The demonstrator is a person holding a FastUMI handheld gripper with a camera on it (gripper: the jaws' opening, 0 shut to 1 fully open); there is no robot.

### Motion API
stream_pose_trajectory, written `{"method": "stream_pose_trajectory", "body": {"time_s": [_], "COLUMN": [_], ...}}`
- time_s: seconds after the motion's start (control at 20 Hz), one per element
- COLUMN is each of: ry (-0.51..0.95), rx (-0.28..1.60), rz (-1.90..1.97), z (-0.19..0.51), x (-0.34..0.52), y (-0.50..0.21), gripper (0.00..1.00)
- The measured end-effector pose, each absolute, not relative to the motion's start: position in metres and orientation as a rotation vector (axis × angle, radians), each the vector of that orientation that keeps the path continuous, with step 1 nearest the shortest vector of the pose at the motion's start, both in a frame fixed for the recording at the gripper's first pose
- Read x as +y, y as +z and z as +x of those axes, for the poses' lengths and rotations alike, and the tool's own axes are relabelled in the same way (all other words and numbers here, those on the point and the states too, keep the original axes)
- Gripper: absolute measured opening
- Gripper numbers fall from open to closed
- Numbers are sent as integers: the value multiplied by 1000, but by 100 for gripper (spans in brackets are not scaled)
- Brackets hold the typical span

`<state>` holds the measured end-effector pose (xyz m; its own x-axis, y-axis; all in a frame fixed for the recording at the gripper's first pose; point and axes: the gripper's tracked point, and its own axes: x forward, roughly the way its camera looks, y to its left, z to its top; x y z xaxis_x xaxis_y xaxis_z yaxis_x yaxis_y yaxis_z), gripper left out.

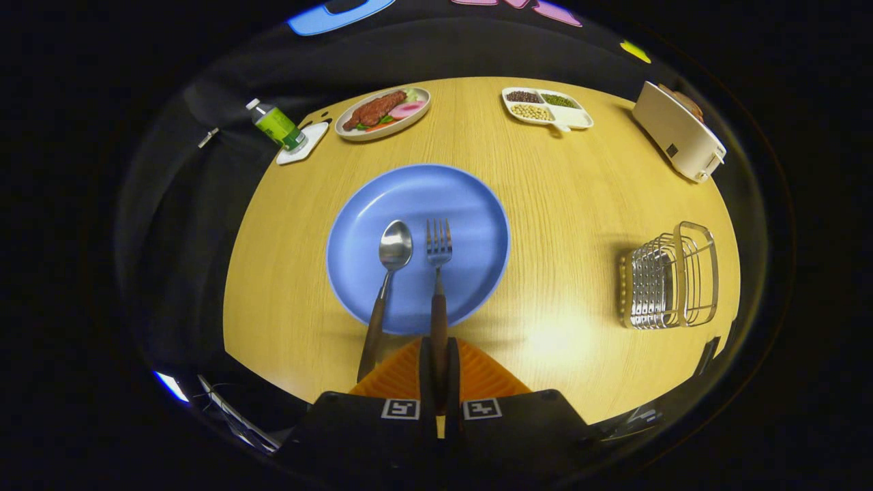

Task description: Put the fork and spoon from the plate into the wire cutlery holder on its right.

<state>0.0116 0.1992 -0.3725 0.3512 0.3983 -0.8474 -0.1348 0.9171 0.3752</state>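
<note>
Gripper point(438, 368): level, pointing straight ahead.
Fingers point(427, 372): drawn nearly together, pressing from both sides on the fork's handle point(438, 327).
Grip: closed on the handle's near end.

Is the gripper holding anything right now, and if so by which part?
Yes: the gripper has its jaws closed on the fork, gripping the wooden handle near its end, while the head lies on the blue plate.

spoon point(390, 273) left of fork point(438, 273), on plate point(477, 204)

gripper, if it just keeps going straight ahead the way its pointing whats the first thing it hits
The gripper looks shut on the fork handle, so nothing nearer lies ahead; further on is the blue plate.
</note>
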Motion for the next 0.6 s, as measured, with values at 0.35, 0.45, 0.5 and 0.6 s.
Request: {"method": "stream_pose_trajectory", "body": {"time_s": [0.35, 0.45, 0.5, 0.6], "ry": [408, 418, 416, 404], "rx": [1118, 1098, 1089, 1079], "rz": [330, 311, 295, 255], "z": [16, 16, 16, 18], "x": [168, 142, 126, 92], "y": [-322, -305, -298, -288], "gripper": [8, 8, 8, 8]}}
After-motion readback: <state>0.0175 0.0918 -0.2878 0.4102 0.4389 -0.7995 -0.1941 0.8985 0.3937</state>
